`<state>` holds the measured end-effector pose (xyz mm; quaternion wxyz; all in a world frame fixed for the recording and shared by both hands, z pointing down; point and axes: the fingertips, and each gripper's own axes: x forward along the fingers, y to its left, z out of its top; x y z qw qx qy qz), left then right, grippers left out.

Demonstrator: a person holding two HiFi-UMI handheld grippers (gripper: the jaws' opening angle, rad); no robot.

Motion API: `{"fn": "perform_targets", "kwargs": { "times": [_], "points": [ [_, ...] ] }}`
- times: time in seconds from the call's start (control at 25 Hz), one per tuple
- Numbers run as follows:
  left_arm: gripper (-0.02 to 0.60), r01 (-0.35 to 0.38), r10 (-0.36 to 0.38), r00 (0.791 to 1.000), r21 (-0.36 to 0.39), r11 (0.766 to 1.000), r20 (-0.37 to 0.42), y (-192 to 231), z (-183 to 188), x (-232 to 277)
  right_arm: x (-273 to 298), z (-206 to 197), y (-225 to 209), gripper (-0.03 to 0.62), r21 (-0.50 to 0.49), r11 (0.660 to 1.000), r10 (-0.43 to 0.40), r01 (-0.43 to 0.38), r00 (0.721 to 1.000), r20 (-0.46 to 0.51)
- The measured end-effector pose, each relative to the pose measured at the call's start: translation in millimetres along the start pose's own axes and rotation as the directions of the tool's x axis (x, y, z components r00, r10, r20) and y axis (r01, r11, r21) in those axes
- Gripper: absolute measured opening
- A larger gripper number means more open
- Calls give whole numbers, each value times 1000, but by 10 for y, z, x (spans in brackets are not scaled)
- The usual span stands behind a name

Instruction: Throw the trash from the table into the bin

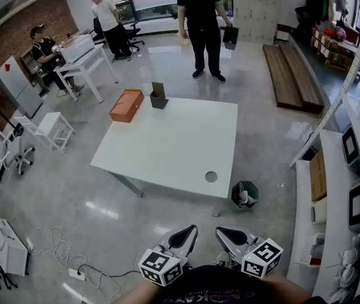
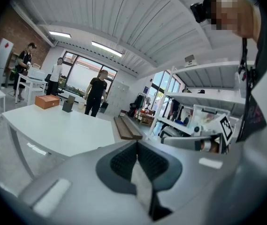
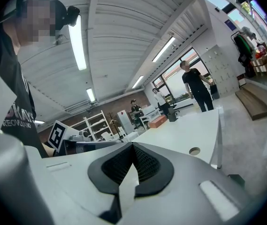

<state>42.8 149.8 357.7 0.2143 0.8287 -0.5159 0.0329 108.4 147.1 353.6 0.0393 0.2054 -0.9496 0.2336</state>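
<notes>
White table at frame centre, orange box at its upper-left corner, dark upright stand just beside, round cable hole lower right.

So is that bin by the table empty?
Not empty. The bin stands upright beside the table, and the head view shows pale scraps inside it.

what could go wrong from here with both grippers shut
1. The orange box and dark stand sit at the table's far corner, far from the shut, empty left gripper and right gripper; the box looks wide for the jaws, so a grip may slip.
2. The bin is small, on the floor by the table's near corner; a throw could miss.
3. Loose cables on the floor at left could trip the person.
</notes>
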Motion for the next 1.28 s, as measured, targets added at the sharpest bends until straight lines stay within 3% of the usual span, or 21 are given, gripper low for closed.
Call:
{"fn": "perform_targets", "kwargs": {
  "times": [1.28],
  "points": [
    [8, 8, -8, 1000, 16, 1000, -5, -89, -11, 113, -41, -22, -93, -2, 8, 1000, 10, -10, 1000, -11]
  ]
}}
